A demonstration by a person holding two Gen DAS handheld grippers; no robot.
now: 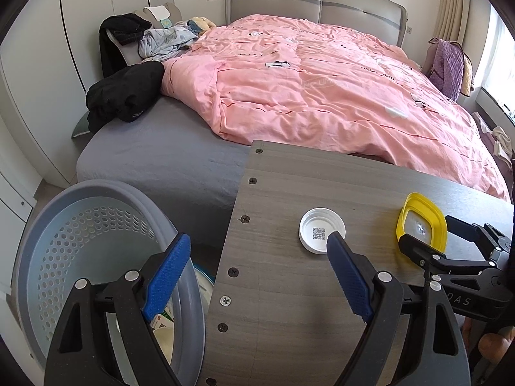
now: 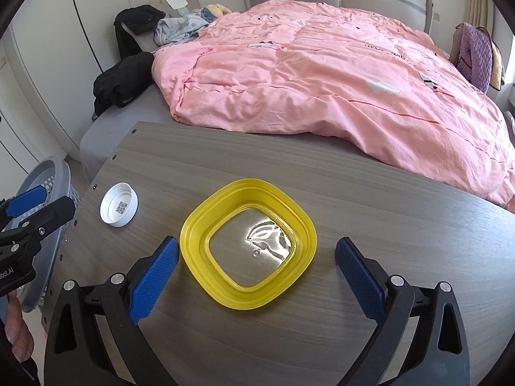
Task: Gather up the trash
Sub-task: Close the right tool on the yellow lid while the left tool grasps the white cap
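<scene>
Left gripper [image 1: 257, 276] wide | basket [image 1: 64, 225] contents | right gripper [image 2: 257, 276] wide, straddling yellow lid [image 2: 248, 244]

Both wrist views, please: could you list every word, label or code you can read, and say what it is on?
"DAS": right gripper body, letters cut off.
"obot.AI": left gripper body, start cut off.
QR code: inside white cap, too small to read.
Duvet lettering: too blurred to read.

bright daylight enters from the window [image 1: 502, 74] at right, blown out white; both views are sharp, with fisheye bending and dark vignetted corners; glare on the yellow lid [image 2: 248, 247].
</scene>
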